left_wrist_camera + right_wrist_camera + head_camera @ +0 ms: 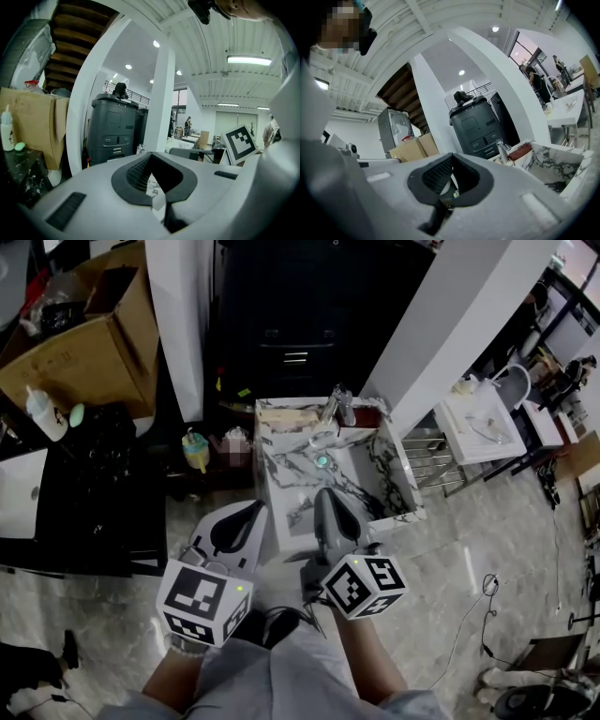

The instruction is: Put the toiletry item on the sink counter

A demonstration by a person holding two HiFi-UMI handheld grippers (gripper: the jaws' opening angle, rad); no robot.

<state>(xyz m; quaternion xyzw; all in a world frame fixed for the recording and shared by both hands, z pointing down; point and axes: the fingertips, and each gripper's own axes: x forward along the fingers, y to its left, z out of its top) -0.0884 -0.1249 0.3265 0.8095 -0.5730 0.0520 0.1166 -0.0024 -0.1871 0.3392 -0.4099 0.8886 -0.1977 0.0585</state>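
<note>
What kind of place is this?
Probably a workshop or test lab, not a home bathroom: the marble sink stands alone on an open floor, near a cardboard box, with cables lying about.

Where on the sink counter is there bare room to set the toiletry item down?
The marble rim left of the basin looks bare, as does the right rim. The back ledge is crowded by a tan block and the faucet. The right gripper hides part of the front.

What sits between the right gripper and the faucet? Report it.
Head view: the marble sink basin with its green drain lies between the right gripper and the faucet.
</note>
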